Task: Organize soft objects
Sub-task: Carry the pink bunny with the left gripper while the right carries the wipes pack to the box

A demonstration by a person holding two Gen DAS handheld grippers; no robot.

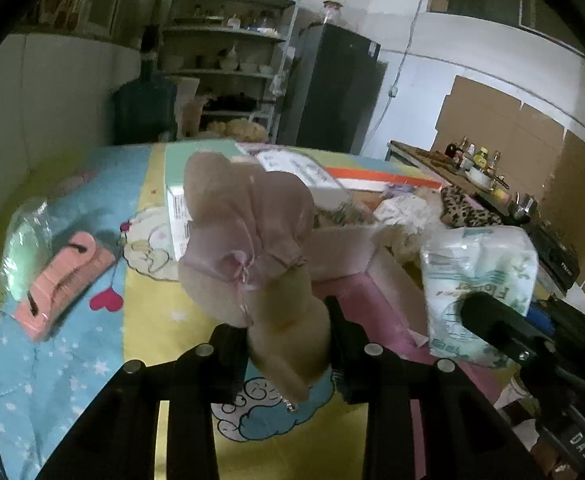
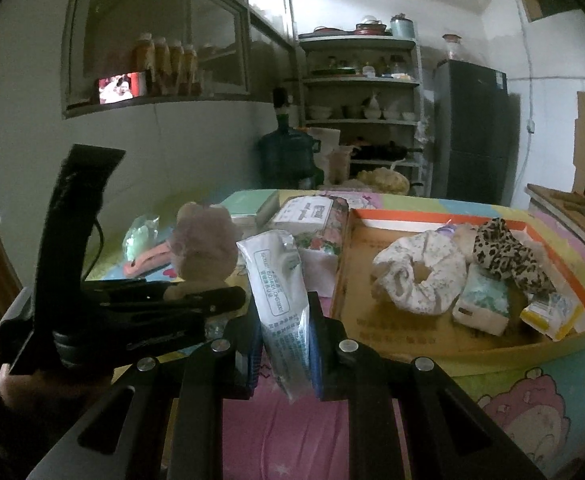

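My left gripper (image 1: 288,336) is shut on the lower end of a beige-pink plush toy (image 1: 244,232) with a small bow, held upright above the cartoon tablecloth (image 1: 164,320). My right gripper (image 2: 284,344) is shut on a white plastic tissue pack (image 2: 278,276), which stands up between the fingers. From the right wrist view, the left gripper (image 2: 212,300) and its plush toy (image 2: 204,244) are at the left. From the left wrist view, the tissue pack (image 1: 480,276) is at the right. A shallow cardboard box (image 2: 404,332) with an orange rim holds a white floral scrunchie (image 2: 420,276), a leopard scrunchie (image 2: 504,252) and small packs.
A pink clip (image 1: 64,276) and a clear bag with something green (image 1: 24,244) lie on the cloth at the left. Flat boxes (image 2: 308,212) sit at the table's far side. Beyond are a water jug (image 2: 288,152), a shelf rack (image 2: 360,100) and a dark fridge (image 2: 472,132).
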